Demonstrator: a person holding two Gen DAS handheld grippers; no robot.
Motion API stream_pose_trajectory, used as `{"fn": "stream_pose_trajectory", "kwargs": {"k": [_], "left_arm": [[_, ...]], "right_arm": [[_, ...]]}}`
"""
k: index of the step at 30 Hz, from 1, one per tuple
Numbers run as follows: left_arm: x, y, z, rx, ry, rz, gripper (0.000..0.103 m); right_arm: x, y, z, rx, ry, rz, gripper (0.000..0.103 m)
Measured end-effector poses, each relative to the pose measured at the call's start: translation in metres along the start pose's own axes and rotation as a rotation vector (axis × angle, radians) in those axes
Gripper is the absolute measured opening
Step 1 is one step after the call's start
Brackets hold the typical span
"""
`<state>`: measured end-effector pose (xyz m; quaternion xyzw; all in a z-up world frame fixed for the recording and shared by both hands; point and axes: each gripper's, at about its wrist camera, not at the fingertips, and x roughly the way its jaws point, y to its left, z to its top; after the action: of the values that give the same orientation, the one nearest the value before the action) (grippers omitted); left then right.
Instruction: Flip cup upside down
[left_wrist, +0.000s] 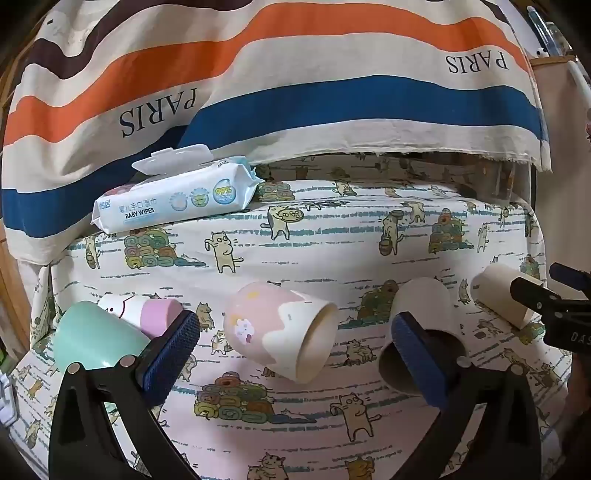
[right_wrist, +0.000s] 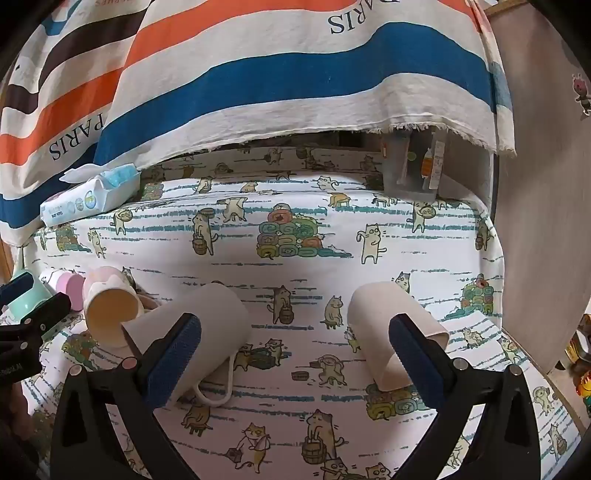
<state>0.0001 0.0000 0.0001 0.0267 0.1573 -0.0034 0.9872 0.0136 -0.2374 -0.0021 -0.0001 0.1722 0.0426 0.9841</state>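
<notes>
Several cups lie on their sides on a cat-print tablecloth (left_wrist: 332, 236). In the left wrist view a pink-and-cream cup (left_wrist: 275, 326) lies between the fingers of my open, empty left gripper (left_wrist: 295, 354); a mint cup (left_wrist: 92, 338) and a white-and-pink cup (left_wrist: 142, 308) lie behind its left finger, a white mug (left_wrist: 421, 306) behind its right finger. In the right wrist view my open, empty right gripper (right_wrist: 295, 354) stands over bare cloth between the white mug (right_wrist: 207, 314) and a plain cream cup (right_wrist: 391, 328). The pink-and-cream cup (right_wrist: 110, 306) lies at the left.
A pack of baby wipes (left_wrist: 177, 199) lies at the back left. A striped PARIS cloth (left_wrist: 295, 92) hangs behind the table. A clear plastic box (right_wrist: 413, 166) stands at the back right. The right gripper shows at the right edge of the left wrist view (left_wrist: 554, 295).
</notes>
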Motion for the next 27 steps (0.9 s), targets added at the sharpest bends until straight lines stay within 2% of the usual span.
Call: {"fn": "stream_pose_trajectory", "kwargs": {"k": [8,15,22,27], "left_arm": [[-0.002,-0.010,-0.002,0.020,0.017,-0.015,0.103],[-0.009,-0.012,-0.001,0.040,-0.017,-0.026,0.103],[-0.007,-0.007,0.000,0.011,-0.013,-0.023,0.103],[-0.009,-0.007,0.000,0.007,-0.019,0.038,0.103]], "right_arm": [[0.000,0.003,0.000,-0.020,0.000,-0.004,0.102],[0.002,0.006,-0.001,-0.023,0.012,-0.005,0.102],[0.005,0.000,0.001,-0.009,0.031,0.005,0.102],[0.003,0.002,0.001,-0.014,0.024,0.011,0.102]]}}
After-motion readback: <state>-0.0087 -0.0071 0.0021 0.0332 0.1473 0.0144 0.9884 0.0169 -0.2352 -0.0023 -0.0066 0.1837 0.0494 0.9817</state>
